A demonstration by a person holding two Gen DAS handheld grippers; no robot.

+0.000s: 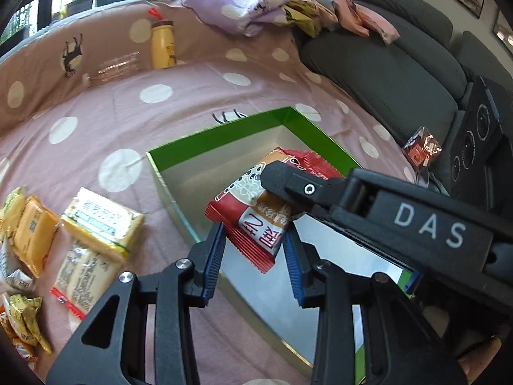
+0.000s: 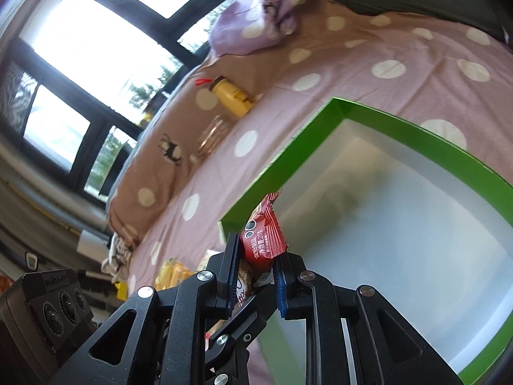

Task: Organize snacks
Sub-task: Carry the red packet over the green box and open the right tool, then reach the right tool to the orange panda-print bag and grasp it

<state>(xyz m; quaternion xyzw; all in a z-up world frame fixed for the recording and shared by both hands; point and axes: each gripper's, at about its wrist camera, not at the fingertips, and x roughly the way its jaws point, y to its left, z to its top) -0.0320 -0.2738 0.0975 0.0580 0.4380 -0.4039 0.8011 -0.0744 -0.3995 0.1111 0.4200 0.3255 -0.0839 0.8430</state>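
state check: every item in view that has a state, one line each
left hand-held gripper: shut on red snack packet
right hand-held gripper: shut on the same red snack packet
red snack packet: sealed, held over the box
green box: open, no lid, nothing inside in these views
yellow bottle: capped, upright
yellow snack packets: lying loose on the spotted cover, outside the box

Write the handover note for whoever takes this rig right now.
Left tool: shut on the red snack packet, held over the green box.
Right tool: shut on the same packet's other end.
Box: on the dotted pink cover, nothing seen inside.
Done: no snacks boxed yet.
Left: release this packet into the box, then bring the yellow packets lying beside the box. One small red packet lies by the grey sofa cushion.
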